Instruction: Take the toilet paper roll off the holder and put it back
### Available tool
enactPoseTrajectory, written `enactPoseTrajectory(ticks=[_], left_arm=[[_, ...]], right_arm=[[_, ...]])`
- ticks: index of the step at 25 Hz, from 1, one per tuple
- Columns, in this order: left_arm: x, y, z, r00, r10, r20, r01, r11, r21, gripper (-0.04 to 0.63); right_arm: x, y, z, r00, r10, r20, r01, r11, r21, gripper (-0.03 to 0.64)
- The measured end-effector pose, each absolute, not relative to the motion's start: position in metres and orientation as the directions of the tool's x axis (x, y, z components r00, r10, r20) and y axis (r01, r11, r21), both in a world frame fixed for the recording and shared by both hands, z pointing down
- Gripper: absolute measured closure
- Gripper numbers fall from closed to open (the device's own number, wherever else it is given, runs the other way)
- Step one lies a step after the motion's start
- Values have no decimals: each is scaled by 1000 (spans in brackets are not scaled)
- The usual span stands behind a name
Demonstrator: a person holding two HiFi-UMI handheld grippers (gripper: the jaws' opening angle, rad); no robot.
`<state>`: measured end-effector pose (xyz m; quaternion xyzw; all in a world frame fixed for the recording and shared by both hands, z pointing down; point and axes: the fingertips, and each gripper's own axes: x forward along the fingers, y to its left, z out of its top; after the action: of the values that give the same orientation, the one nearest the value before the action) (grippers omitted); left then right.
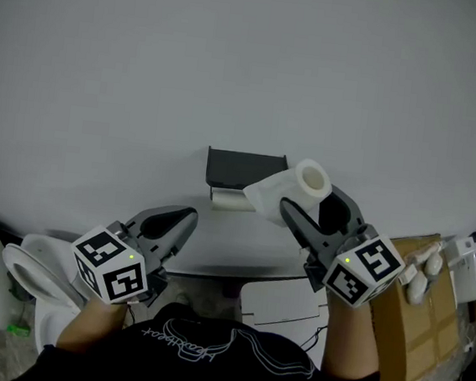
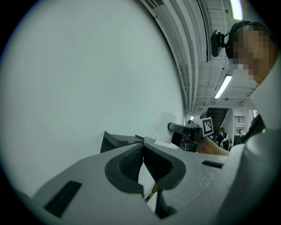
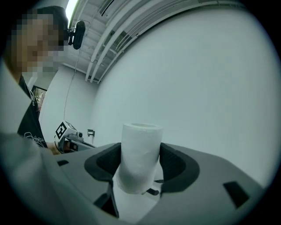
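The white toilet paper roll (image 1: 303, 186) is off the holder, and my right gripper (image 1: 314, 202) is shut on it, just right of the black wall holder (image 1: 245, 168). In the right gripper view the roll (image 3: 139, 151) stands upright between the two dark pads, its hollow core end on top. A white strip of paper (image 1: 230, 198) shows under the holder. My left gripper (image 1: 186, 219) hangs lower and to the left of the holder, shut with nothing in it. Its pads (image 2: 131, 161) meet in the left gripper view, with the holder (image 2: 119, 140) just beyond them.
A plain pale wall fills most of each view. A white toilet (image 1: 34, 264) stands at the lower left and a cardboard box (image 1: 414, 327) at the lower right. A white flat object (image 1: 283, 304) lies on the floor between them.
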<state>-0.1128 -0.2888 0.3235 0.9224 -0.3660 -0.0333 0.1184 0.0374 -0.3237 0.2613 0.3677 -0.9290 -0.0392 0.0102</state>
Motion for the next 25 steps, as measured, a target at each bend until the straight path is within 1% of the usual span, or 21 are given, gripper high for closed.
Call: enactPoseTrajectory(ticks=[5,12,23,25], left_arm=[[-112,-315,320,748,-663,33,-652,-724,226,589],[-108,-315,322,744,-665,60,-663,-724,192,589],[-115,-334,325,736,-672,79,-672,-712,203,589],[-118,-335,328,734,-674,84,-674,-708,209,589]], right_arm=[[26,-361,254,-729,-685,-1,-681,725,102,339],[18,-380,253,-731,-683,10,-676,725,130,339],[7,-421,284,-708,-699,102,-686,715,135,339],[5,-423,286,-707,-700,104,-687,714,133,339]])
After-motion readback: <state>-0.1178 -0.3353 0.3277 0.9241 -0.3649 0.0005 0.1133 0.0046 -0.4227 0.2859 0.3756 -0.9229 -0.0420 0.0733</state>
